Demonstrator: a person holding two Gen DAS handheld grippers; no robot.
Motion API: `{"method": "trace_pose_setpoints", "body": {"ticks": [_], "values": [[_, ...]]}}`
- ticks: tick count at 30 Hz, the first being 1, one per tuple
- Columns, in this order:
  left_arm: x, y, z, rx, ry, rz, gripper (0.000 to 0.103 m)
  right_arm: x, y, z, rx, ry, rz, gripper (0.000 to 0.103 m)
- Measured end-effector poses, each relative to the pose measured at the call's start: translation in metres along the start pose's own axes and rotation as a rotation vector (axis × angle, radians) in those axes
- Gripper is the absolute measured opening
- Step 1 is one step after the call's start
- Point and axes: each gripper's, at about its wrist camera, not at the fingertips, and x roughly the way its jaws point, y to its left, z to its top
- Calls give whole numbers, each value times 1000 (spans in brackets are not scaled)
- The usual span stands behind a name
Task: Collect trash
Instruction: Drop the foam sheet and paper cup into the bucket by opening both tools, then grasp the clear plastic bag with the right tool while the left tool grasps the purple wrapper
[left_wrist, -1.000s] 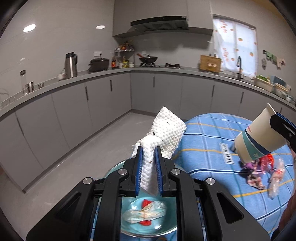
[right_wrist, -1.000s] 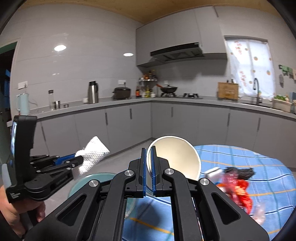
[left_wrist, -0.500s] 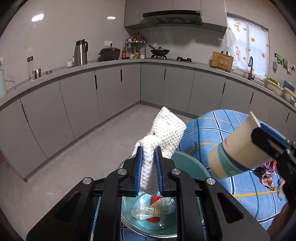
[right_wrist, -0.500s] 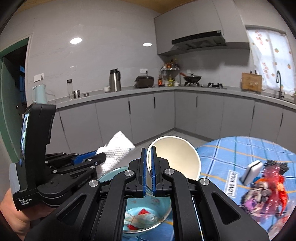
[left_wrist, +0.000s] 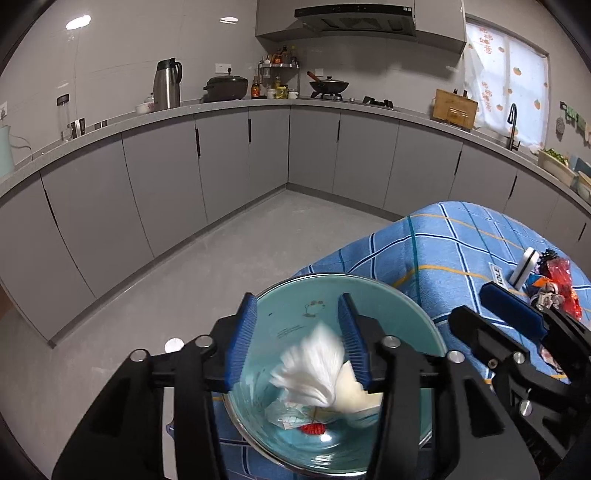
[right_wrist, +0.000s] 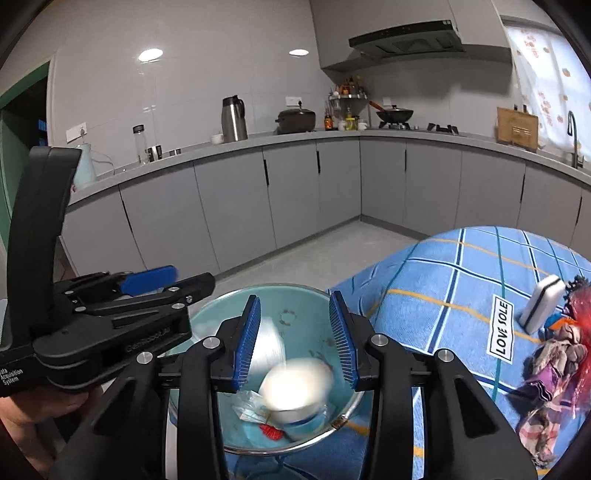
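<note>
Both my claws hang over the teal bowl (left_wrist: 369, 291), jaws opening, because this bowl is where I am gathering the trash. Between the spreading pads of my left claw (left_wrist: 297, 345) the white knitted cloth (left_wrist: 314, 369) is blurred, free of the pads and dropping into the bowl. Between the pads of my right claw (right_wrist: 295, 341) the paper cup (right_wrist: 299, 384) is likewise blurred and loose, lying on its side in the bowl below me. Neither claw grips anything now. Under both lie a crumpled clear wrapper (right_wrist: 251, 404) and a red scrap (right_wrist: 271, 432).

Beyond and to the right of my right claw, on the blue checked cloth (right_wrist: 443, 280) covering the counter, more wrappers (right_wrist: 554, 354) and a white-and-black block (right_wrist: 541, 302) wait, well apart from the bowl.

The right view shows the hand (right_wrist: 33, 424) under the left claw's body; the left view shows only the right claw's (left_wrist: 517, 314) side. The left view hides most of the cup behind the cloth; the right view shows it plainly.
</note>
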Motion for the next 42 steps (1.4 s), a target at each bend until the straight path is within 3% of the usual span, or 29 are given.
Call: {"method": "trace_pose_setpoints", "body": {"ticks": [2,4,10,23,34,42], "values": [[0,3,-1,-7,-2,-1,49,-2,-3,-2,3,5,-19,39],[-1,5,-2,-14,-9,13,62,-7,-8,-2,18,12,-49,40],[-10,-6,-7,3,-31,-1,77,-34,-23,-3,22,11,-138,40],[-27,-79,-30,138,-27,-112,87,-117,-104,-40,150,14,-373,47],[-39,-145,-35,237,-48,-209,93,-163,-177,-74,312,38,-645,58],[-30,-194,-36,299,-27,-272,94,-168,-207,-88,406,56,-687,61]]}}
